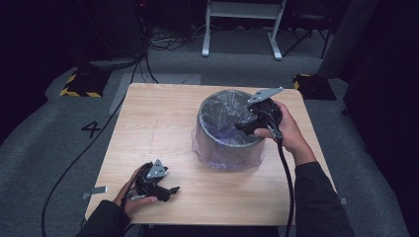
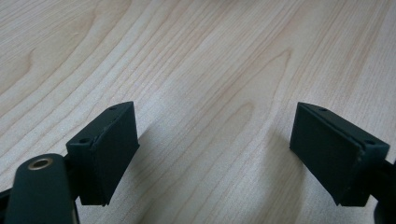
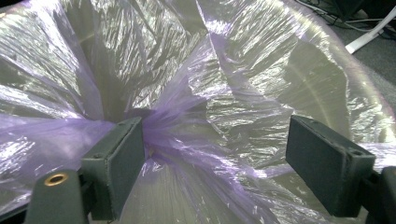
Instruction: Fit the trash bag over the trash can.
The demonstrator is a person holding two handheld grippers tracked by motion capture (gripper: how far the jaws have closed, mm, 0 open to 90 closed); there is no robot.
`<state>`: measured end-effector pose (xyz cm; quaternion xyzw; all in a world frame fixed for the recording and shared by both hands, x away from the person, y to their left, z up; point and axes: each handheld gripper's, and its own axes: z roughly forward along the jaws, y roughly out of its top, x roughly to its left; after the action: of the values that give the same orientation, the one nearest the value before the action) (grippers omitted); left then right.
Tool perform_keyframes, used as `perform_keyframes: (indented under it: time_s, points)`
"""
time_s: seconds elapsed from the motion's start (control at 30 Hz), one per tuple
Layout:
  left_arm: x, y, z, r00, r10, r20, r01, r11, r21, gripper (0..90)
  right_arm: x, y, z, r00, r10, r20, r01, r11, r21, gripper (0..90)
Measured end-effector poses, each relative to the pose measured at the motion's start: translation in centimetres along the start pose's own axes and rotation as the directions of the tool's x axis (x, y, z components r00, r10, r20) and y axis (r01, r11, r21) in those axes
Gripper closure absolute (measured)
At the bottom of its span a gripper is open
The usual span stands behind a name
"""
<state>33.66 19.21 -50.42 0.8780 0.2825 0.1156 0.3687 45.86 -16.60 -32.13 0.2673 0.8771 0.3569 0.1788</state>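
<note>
A bin [image 1: 228, 129] lined with a purple bag [image 3: 196, 93] is standing at the table's [image 1: 148, 123] right. The right gripper [image 1: 245, 127] is being held inside its mouth, jaws wide apart, nothing clamped. The left gripper [image 1: 170, 192] is being rested near the front edge, spread wide, empty.

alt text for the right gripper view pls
The right gripper points into a bin lined with a crinkled, translucent purple plastic bag, its two black jaws apart. A gathered fold of the bag lies against the left jaw; the right jaw touches nothing. Grey floor shows at the top right corner.
</note>
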Motion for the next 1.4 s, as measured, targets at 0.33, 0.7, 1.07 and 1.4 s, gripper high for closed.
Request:
perform_keyframes:
  time_s: [0.33, 0.7, 1.07, 1.4]
  points:
    - [0.0, 0.0, 0.0, 1.0000, 0.001, 0.000, -0.001, 1.0000, 0.000, 14.8, 0.0, -0.4, -0.6, 0.9997, 0.024, 0.001, -0.024, 0.9977, -0.063, 19.8]
    - [0.0, 0.0, 0.0, 1.0000, 0.001, -0.001, -0.001, 1.0000, 0.000, 14.8, -0.1, -0.9, -1.6, 0.9997, 0.021, -0.014, -0.022, 0.9931, -0.115, 19.8]
    - [0.0, 0.0, 0.0, 1.0000, 0.001, 0.000, -0.001, 1.0000, 0.001, 14.8, 0.4, -1.3, -3.0, 0.9999, -0.009, -0.005, 0.008, 0.9908, -0.135, 20.1]
    - [0.0, 0.0, 0.0, 1.0000, 0.001, 0.000, -0.001, 1.0000, 0.000, 14.8, 0.8, -1.8, -4.1, 0.9987, -0.049, -0.017, 0.046, 0.9889, -0.141, 20.1]
